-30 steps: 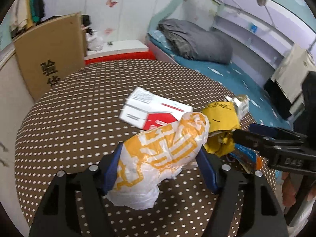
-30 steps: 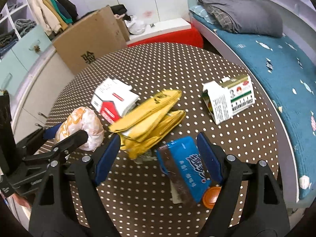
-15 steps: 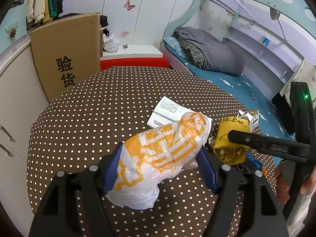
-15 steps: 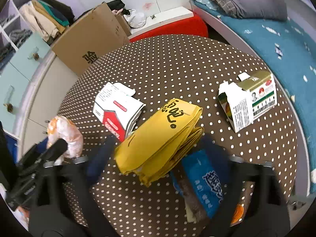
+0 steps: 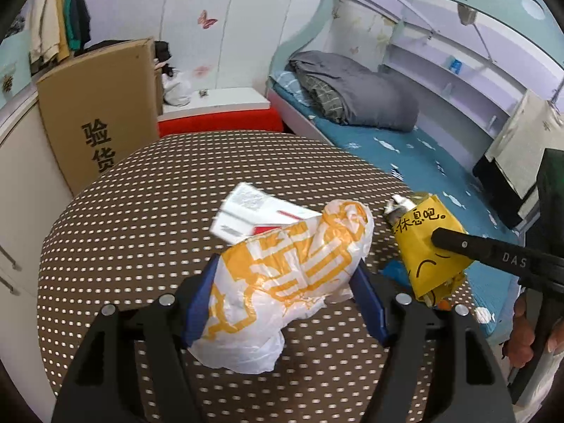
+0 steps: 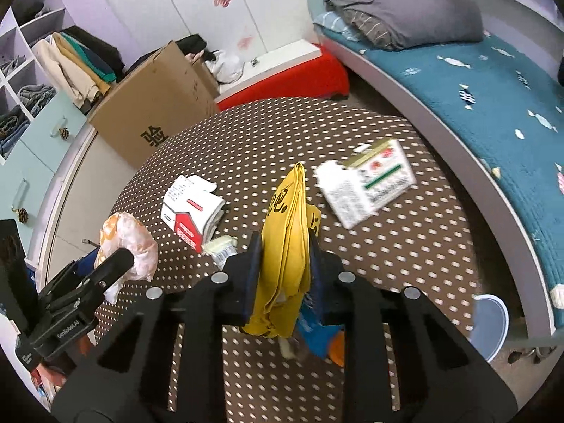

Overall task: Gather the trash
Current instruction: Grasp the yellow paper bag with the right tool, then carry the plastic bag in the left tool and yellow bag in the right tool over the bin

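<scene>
My left gripper (image 5: 285,264) is shut on a crumpled white-and-orange plastic bag (image 5: 268,282), held above the brown dotted table (image 5: 141,211). My right gripper (image 6: 284,246) has a folded yellow paper bag (image 6: 285,211) standing on edge between its blue pads; the jaws are closing and press on it. In the left wrist view the same yellow bag (image 5: 423,246) hangs at the right under a black finger (image 5: 493,255) of the right gripper. A blue wrapper (image 6: 317,335) and an orange lid (image 6: 338,347) lie under the right gripper.
A red-and-white carton (image 6: 194,211) lies left of centre on the table, a green-and-white carton (image 6: 370,179) to the right. A cardboard box (image 6: 158,105) stands behind the table, a bed (image 6: 476,81) along the right, and a blue bin (image 6: 490,324) on the floor.
The right gripper's jaws have closed from wide open onto the yellow bag, which now stands upright off the table. The left gripper keeps its plastic bag and has risen a little.
</scene>
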Action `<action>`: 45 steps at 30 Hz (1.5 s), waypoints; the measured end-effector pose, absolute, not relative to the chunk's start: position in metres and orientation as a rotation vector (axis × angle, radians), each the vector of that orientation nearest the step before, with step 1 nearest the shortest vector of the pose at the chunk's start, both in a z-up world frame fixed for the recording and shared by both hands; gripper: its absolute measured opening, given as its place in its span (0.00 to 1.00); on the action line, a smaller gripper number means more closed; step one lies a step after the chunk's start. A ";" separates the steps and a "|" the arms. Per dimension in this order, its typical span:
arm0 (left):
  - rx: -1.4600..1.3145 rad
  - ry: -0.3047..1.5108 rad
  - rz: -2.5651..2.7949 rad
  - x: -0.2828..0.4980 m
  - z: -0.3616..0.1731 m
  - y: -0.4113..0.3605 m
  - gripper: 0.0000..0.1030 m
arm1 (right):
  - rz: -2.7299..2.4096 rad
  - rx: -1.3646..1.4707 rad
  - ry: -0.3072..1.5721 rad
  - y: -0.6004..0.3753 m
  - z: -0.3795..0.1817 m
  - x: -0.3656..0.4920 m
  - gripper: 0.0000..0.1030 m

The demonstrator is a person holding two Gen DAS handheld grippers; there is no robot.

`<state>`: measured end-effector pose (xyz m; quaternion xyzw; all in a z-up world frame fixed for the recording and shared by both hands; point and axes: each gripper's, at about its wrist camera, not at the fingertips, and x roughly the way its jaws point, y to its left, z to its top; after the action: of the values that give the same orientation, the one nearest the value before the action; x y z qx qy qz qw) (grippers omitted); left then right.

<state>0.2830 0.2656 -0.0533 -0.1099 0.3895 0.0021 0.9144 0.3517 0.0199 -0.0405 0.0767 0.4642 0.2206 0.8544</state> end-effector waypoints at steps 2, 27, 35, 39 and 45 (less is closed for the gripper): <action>-0.217 0.802 -0.009 0.285 -0.051 0.255 0.67 | 0.451 0.165 0.966 0.010 -0.039 0.347 0.23; -0.035 0.859 -0.335 0.317 -0.056 0.055 0.67 | 0.157 0.327 0.921 -0.185 -0.048 0.305 0.24; 0.011 0.900 -0.439 0.321 -0.066 -0.023 0.67 | 0.074 0.394 0.918 -0.248 -0.059 0.290 0.24; 0.047 0.919 -0.488 0.321 -0.072 -0.058 0.67 | 0.027 0.428 0.917 -0.276 -0.065 0.280 0.24; 0.103 0.952 -0.566 0.320 -0.086 -0.115 0.67 | -0.056 0.475 0.921 -0.318 -0.079 0.265 0.24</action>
<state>0.3196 -0.1155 -0.0859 0.0490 0.4520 -0.2684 0.8492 0.2652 -0.3176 -0.0790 0.2270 0.4400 -0.0270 0.8684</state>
